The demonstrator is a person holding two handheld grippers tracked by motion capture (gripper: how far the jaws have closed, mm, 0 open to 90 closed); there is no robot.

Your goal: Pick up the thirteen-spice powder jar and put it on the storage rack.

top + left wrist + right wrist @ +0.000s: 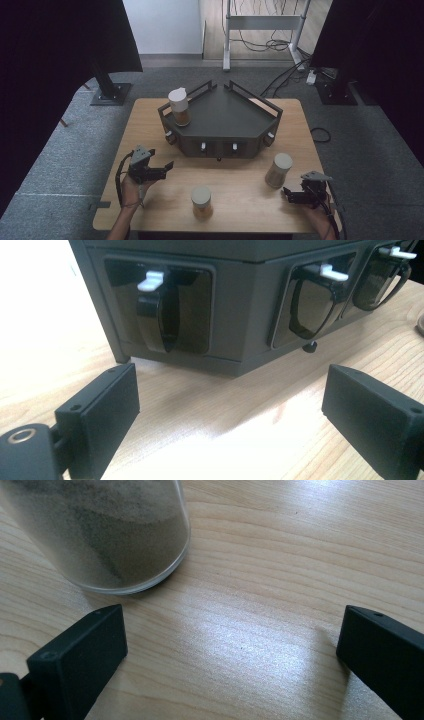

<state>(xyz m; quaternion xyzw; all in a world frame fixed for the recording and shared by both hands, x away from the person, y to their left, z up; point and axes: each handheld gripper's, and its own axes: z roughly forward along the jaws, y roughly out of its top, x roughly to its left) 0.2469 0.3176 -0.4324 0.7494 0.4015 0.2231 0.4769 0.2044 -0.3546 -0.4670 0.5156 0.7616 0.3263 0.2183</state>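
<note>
A dark angular rack [225, 120] stands mid-table, and a white-capped jar of brown powder [179, 106] rests on its top at the left corner. Two more such jars stand on the table: one near the front edge [201, 201], one to the right [278, 170]. My left gripper [166, 168] hovers left of the rack's front, open and holding nothing. In the left gripper view its jaws [230, 405] face the rack's front [240, 315] with its white-tabbed levers [154, 280]. My right gripper [289, 194] is open just beside the right jar [100, 530], whose base sits ahead and left of the jaws [232, 645].
The wooden table [240, 185] has bare room between the rack and the front jars. Black curtains hang on both sides. Stands and cables lie on the carpet beyond the table's far edge.
</note>
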